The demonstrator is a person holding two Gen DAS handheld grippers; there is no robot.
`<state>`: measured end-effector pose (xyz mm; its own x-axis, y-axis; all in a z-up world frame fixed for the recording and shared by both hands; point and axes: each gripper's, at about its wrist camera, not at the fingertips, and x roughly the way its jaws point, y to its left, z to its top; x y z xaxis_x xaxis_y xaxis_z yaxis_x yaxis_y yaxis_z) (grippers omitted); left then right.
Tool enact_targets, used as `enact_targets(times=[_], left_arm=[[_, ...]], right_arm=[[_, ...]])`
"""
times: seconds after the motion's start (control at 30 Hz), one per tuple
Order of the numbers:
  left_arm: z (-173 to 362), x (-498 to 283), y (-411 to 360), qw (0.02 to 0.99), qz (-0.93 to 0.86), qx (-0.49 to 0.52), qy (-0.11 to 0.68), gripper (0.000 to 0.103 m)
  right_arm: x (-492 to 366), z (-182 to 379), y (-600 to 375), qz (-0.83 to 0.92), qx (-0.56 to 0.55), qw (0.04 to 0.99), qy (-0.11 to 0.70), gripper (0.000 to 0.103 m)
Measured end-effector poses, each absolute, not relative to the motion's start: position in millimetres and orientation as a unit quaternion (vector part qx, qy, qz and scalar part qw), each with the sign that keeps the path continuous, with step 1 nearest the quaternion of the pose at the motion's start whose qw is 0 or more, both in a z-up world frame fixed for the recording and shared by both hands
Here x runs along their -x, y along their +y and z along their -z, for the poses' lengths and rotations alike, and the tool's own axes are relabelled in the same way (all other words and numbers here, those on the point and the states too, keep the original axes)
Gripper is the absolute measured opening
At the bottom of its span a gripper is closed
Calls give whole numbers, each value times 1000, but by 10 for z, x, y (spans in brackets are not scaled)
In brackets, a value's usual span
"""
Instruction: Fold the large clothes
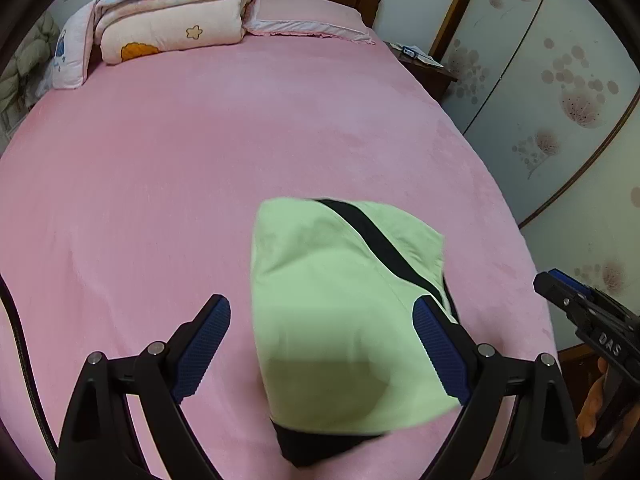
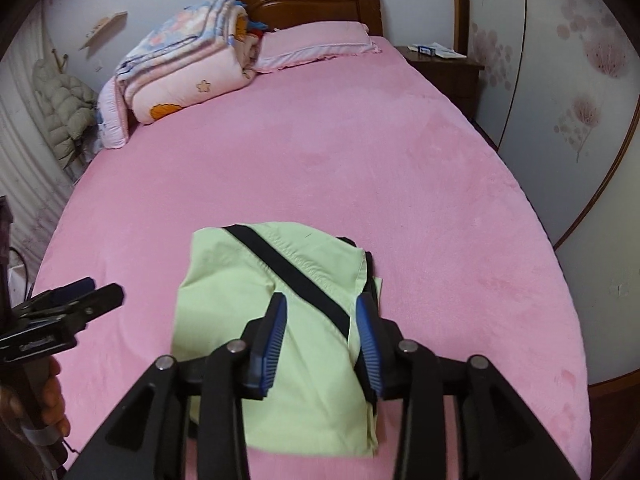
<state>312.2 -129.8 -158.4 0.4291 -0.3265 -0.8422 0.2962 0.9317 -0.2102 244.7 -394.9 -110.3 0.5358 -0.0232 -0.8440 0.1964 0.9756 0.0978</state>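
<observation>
From the left wrist, the left gripper is seen held above the bed with its jaws spread wide and nothing pinched; the blue pads stand clear of the cloth. Below them the light green garment lies as a compact folded packet near the bed's near edge, a black band running slantwise across its top and a dark layer showing under its near end. The right gripper is caught at the right border, a hand beneath it. From the right wrist, the right gripper is seen over the same green packet with its jaws part-way open and no fabric between them. The left gripper is seen at the left border, off to the packet's side. A stack of folded quilts and a pillow are kept at the head of the bed, well apart. The fold is judged to be finished and released. What comes next is judged to call for either a light pressing-flat of the packet or a two-sided lift by its edges, so that the layers are not shaken loose.
</observation>
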Motion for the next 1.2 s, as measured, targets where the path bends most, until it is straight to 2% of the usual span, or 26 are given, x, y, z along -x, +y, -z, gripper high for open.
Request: enact_targets(times=[0.1, 0.33, 0.47, 0.57, 0.63, 0.9, 1.2], left_arm=[[1548, -2961, -1368, 842, 186, 20, 507, 92], [1407, -2622, -1442, 840, 181, 11, 512, 93], [1402, -2556, -1467, 835, 176, 26, 520, 97], [1476, -2543, -1492, 843, 158, 26, 514, 98], [1586, -2565, -1513, 845, 150, 17, 513, 98], [2119, -2702, -1469, 840, 137, 16, 525, 98], [2619, -2937, -1218, 832, 158, 67, 528, 98]], right_arm=[[-2256, 975, -3862, 56, -88, 871, 480, 43], [-1980, 815, -3834, 44, -97, 864, 492, 44], [-1957, 794, -3826, 41, -92, 863, 495, 45], [-1971, 817, -3834, 36, -95, 863, 495, 57], [-1996, 881, -3866, 32, -99, 862, 496, 61], [-2111, 1389, -3990, 32, -105, 853, 511, 62], [-2207, 2041, -4120, 29, -126, 834, 537, 62]])
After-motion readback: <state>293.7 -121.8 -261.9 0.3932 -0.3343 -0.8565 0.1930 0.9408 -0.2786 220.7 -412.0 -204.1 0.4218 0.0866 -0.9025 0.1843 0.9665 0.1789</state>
